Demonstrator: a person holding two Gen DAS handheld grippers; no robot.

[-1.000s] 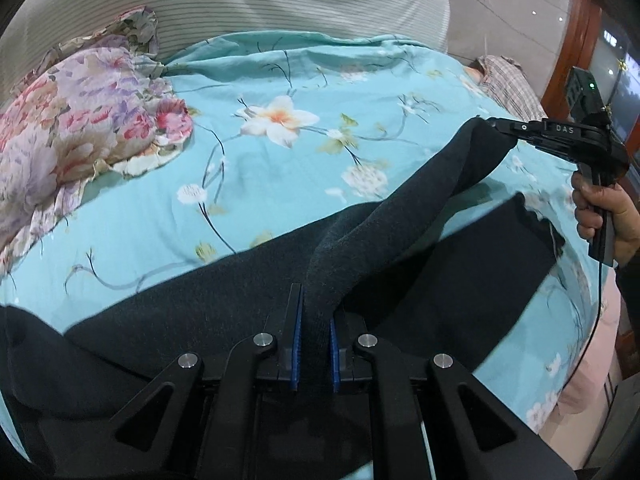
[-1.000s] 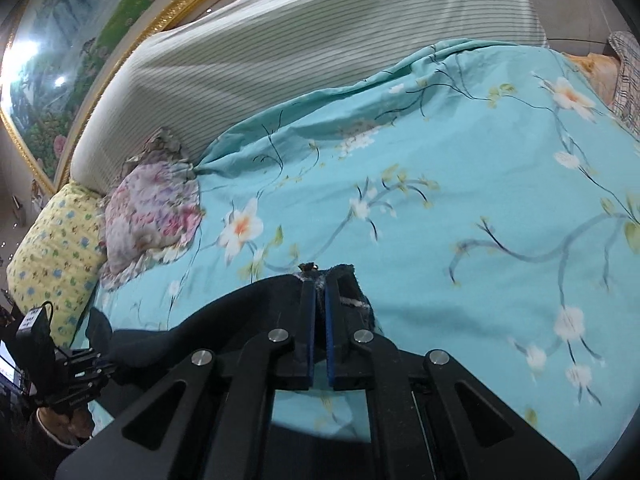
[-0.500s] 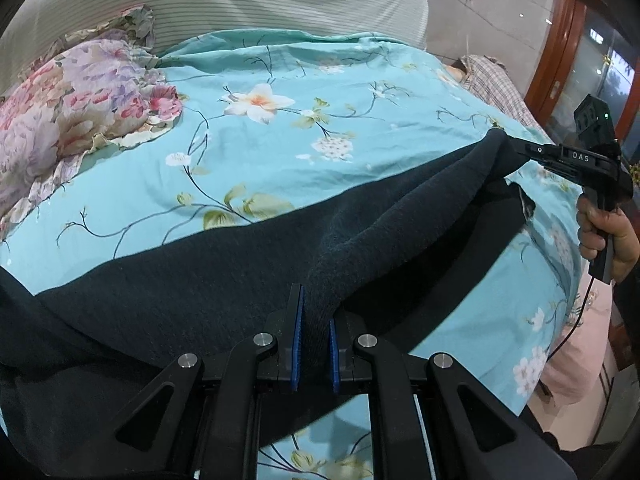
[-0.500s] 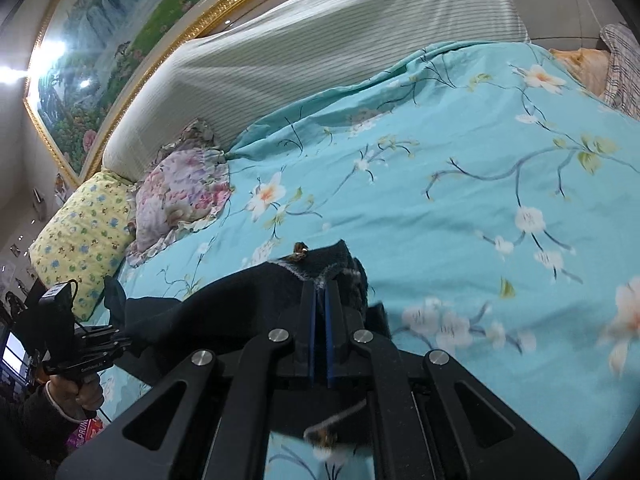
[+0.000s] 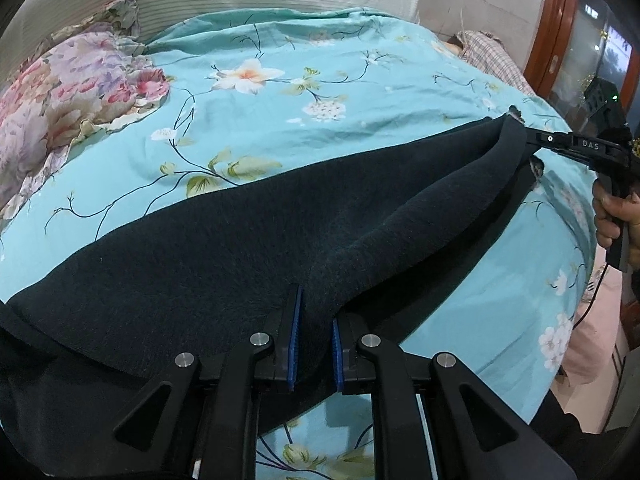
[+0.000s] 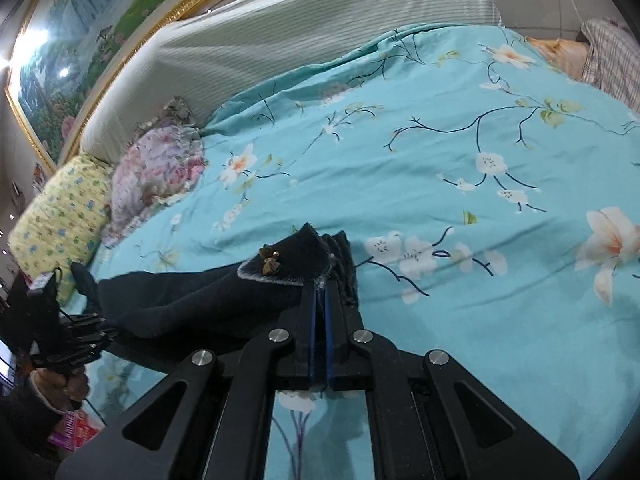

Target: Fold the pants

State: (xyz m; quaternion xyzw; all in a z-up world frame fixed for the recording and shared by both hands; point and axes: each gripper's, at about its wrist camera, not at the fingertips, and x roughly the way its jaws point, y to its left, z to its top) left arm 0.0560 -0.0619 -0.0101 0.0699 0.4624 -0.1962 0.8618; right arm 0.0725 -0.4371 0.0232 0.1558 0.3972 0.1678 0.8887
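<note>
- The pants (image 5: 224, 264), dark charcoal and fleecy, lie across the near half of the bed (image 5: 360, 92), spread from the 9 o'clock edge of the left wrist view towards 3 o'clock.
- A raised fold of the fabric runs as a ridge from the left gripper (image 5: 314, 344) at 6 o'clock up to the right gripper (image 5: 532, 142) near 2 o'clock; that ridge hangs clear of a lower layer lying flat on the cover.
- Left gripper: the blue-lined jaws are easing apart, with the thick fold of cloth between them and filling the gap.
- Right gripper (image 6: 320, 308): jaws pressed together, pinching an edge of the pants beside a grey-trimmed flap.
- In the right wrist view a small brown bow ornament (image 6: 270, 260) sits on that flap at about 11 o'clock from the fingertips.
- The person's right hand (image 5: 618, 220) grips the handle of the right gripper at the 3 o'clock edge of the left wrist view; a cable hangs below it.
- In the right wrist view the left hand (image 6: 60, 386) and its gripper show at 8 o'clock, at the far end of the cloth.
- The bed cover is turquoise with white and peach blossoms.
- A pink floral pillow (image 5: 60, 108) rests at 10 o'clock, a yellow patterned pillow (image 6: 60, 216) beside it.
- A striped pale headboard (image 6: 280, 36) rises behind, at 12 o'clock.
- A plaid cloth (image 5: 496, 60) lies at the bed's far corner, about 1 o'clock.
</note>
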